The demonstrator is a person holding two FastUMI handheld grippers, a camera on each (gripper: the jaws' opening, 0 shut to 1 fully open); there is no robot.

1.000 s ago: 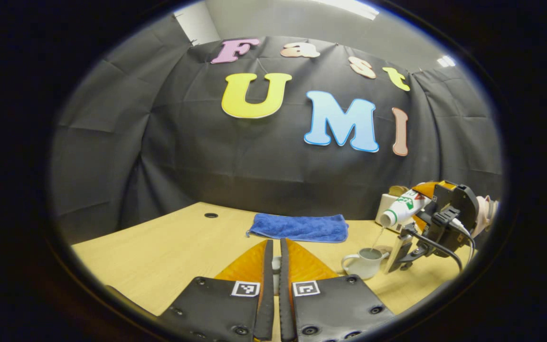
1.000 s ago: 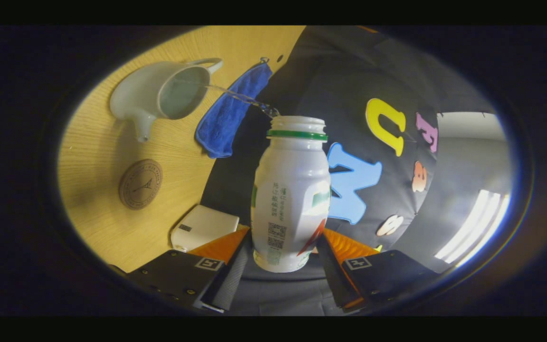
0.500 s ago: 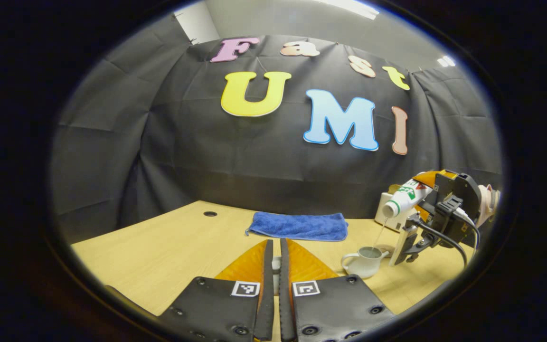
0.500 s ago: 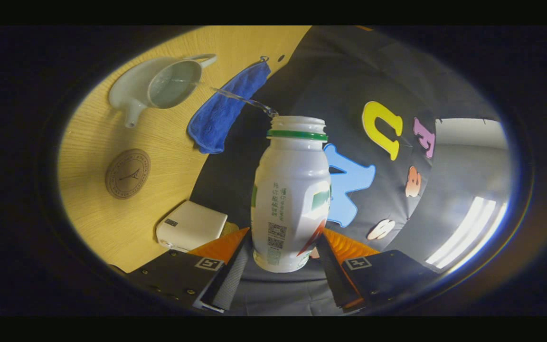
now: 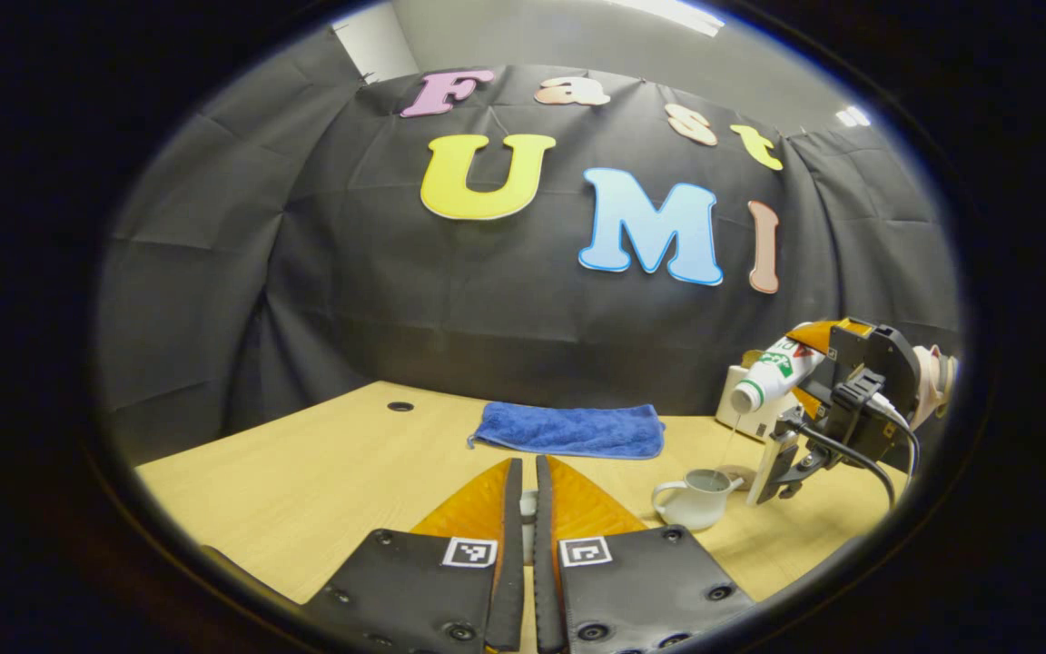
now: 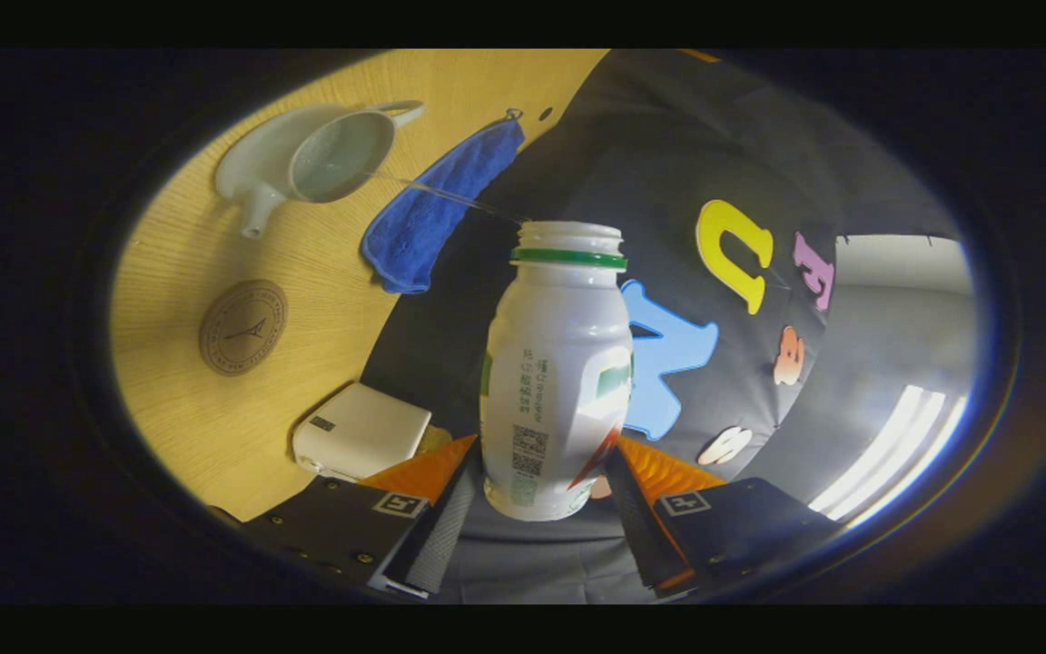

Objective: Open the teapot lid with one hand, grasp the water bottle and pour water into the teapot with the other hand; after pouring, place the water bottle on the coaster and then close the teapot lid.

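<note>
Right gripper [image 6: 543, 509] pinches the bottle [image 6: 557, 372] near its base, both fingers on it, bottle tipped over. A thin stream runs from its mouth into the open teapot [image 6: 323, 163] on the table [image 6: 214, 400]. Coaster [image 6: 243, 327] sits bare beside the teapot; a white box [image 6: 361, 442] and blue cloth [image 6: 437, 213] lie nearby. Left gripper [image 5: 525, 495] is held away from the teapot, fingers nearly pressed together on a small pale thing, probably the lid [image 5: 528, 502].

bottle [image 6: 556, 372] label: small print and code square showing, unreadable | coaster [image 6: 242, 327]: tower drawing, ring text too small | gripper tags: patterns only
</note>
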